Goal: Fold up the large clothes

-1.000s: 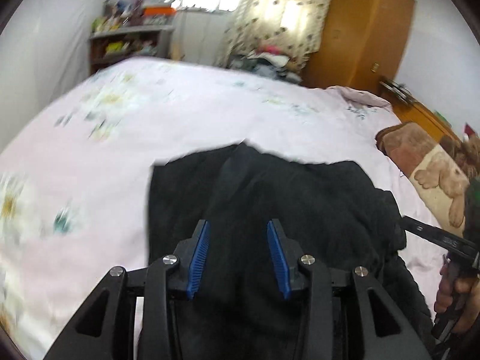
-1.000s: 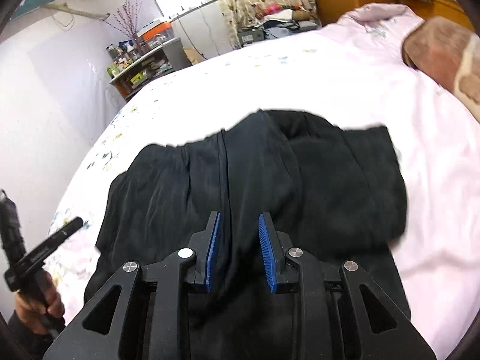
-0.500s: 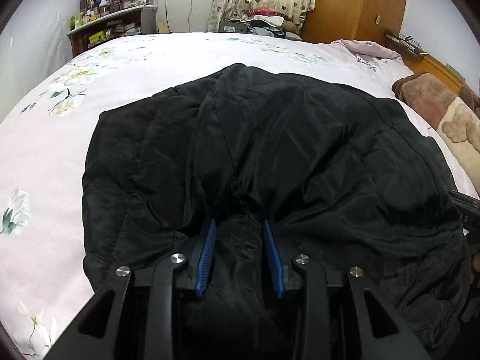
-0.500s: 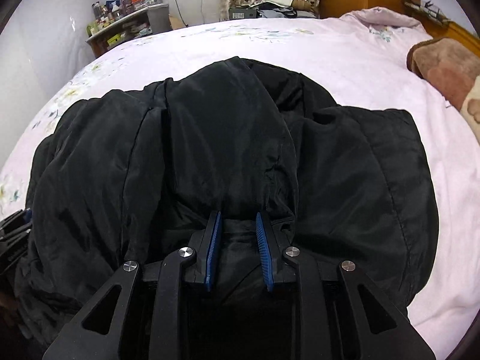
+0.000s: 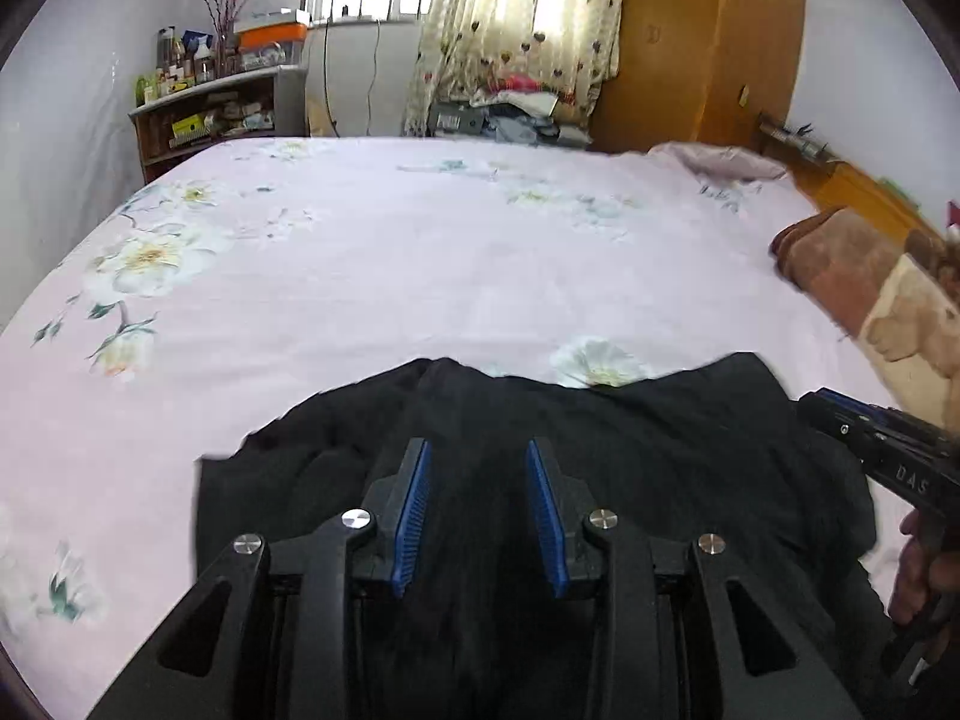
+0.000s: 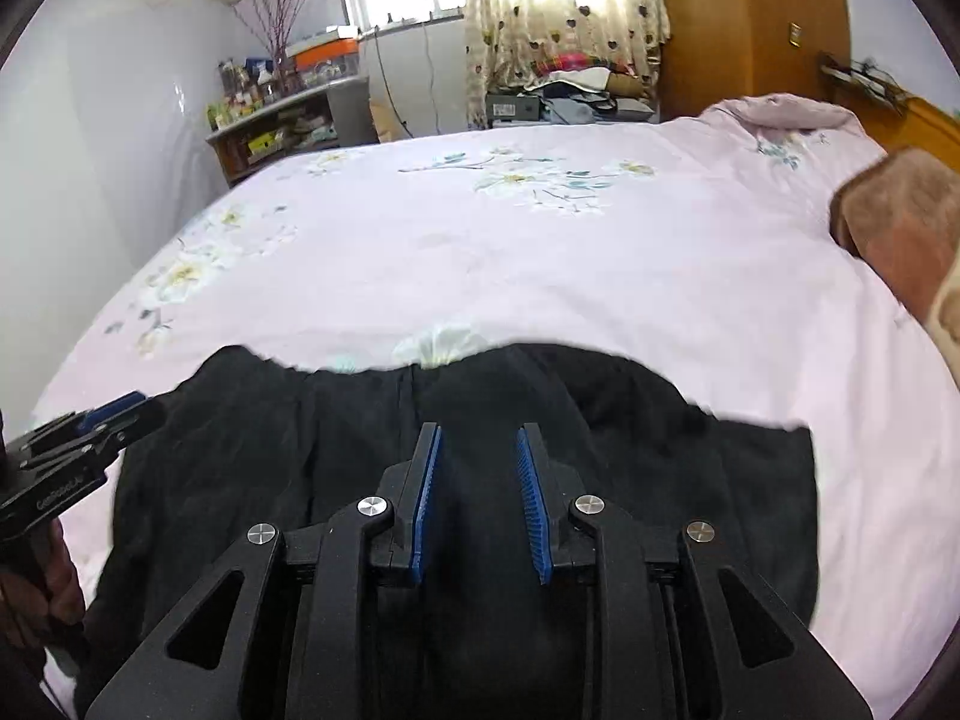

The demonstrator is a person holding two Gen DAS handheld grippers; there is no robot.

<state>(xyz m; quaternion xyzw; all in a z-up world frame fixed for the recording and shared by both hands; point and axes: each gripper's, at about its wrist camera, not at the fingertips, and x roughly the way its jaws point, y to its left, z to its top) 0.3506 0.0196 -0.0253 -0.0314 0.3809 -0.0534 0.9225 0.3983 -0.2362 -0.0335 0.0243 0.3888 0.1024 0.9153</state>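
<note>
Left hand-held gripper [image 5: 477, 510]: blue pads spread, nothing between them, hovering over dark cloth. Right hand-held gripper [image 6: 479, 498]: pads likewise spread and empty. Directly ahead of and beneath both lies the black jacket [image 5: 660, 438], bunched in a low heap on the near part of the bed [image 5: 420, 252]; its far edge is uneven and its right portion looks doubled over. Judged progress: a first rough fold at most; squaring the edges, bringing the sides in and folding to a compact shape remain. Farther right of the grippers, a brown blanket [image 6: 900, 222] rests at the bed's edge. Beyond the bed stand a cluttered shelf [image 5: 204, 114], a curtained window and a wooden wardrobe [image 5: 702, 42]. Writing: "DAS" shows on the right gripper's body in the left view; lettering on the left gripper's body in the right view is not legible.
</note>
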